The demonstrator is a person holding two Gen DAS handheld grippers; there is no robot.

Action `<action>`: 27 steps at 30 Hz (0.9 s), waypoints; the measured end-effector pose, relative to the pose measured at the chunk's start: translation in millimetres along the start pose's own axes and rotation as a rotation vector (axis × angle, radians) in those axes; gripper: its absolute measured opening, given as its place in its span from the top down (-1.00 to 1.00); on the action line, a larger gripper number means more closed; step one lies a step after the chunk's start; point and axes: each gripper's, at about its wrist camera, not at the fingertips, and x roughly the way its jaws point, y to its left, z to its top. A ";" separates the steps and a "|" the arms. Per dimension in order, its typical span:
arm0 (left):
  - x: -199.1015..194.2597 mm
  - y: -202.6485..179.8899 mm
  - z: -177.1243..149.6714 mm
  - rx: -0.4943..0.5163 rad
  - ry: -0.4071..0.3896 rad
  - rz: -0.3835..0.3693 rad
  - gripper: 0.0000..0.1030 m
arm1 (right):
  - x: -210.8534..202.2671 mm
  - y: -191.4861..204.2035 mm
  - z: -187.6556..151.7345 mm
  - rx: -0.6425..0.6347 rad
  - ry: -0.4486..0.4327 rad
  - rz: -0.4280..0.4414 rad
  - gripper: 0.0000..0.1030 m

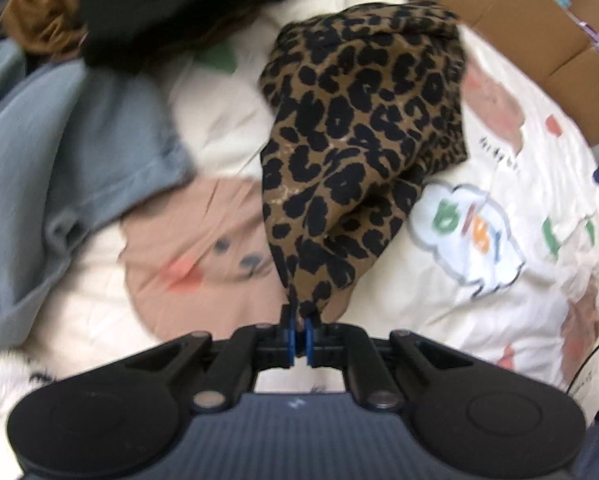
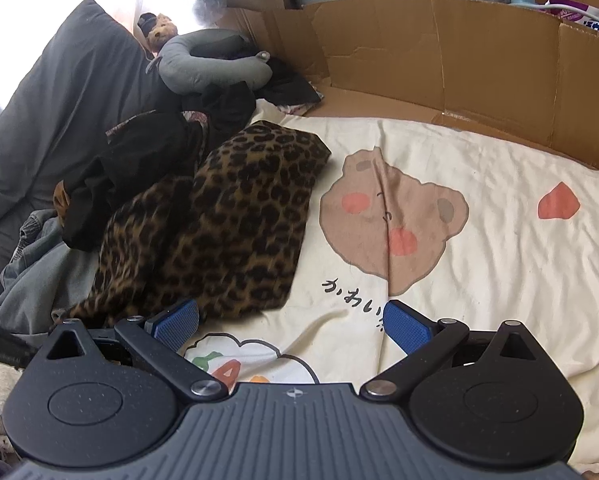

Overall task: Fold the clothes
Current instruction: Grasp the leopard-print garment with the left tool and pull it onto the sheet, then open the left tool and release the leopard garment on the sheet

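Your cream bedsheet [image 2: 479, 216] with its bear picture fills the frame. The leopard-print garment [image 1: 363, 140] lies in the middle. Your left gripper [image 1: 298, 334] pinches its bottom corner tight. Your right gripper [image 2: 289, 326] is wide apart, holding nothing, at the bottom.

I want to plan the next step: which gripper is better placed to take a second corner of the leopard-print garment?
Probably the right gripper: it is open and empty just beside the leopard-print garment. The left gripper is shut on one end of it.
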 end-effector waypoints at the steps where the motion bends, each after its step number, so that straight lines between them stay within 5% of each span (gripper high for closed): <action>1: 1.2 3.7 -4.2 -0.005 0.012 0.009 0.90 | 0.7 0.1 -0.5 -0.001 0.002 -0.001 -0.96; 18: 2.1 49.5 -21.9 -0.076 0.068 0.136 0.86 | 12.4 3.7 -1.0 -0.038 0.034 0.002 -0.96; 24: -17.4 37.8 -4.0 -0.064 0.012 0.079 0.39 | 20.9 8.0 11.4 -0.088 0.033 0.012 -0.96; 27: -25.9 28.9 7.6 -0.057 -0.026 0.056 0.33 | 25.3 10.3 18.0 -0.113 0.031 0.018 -0.96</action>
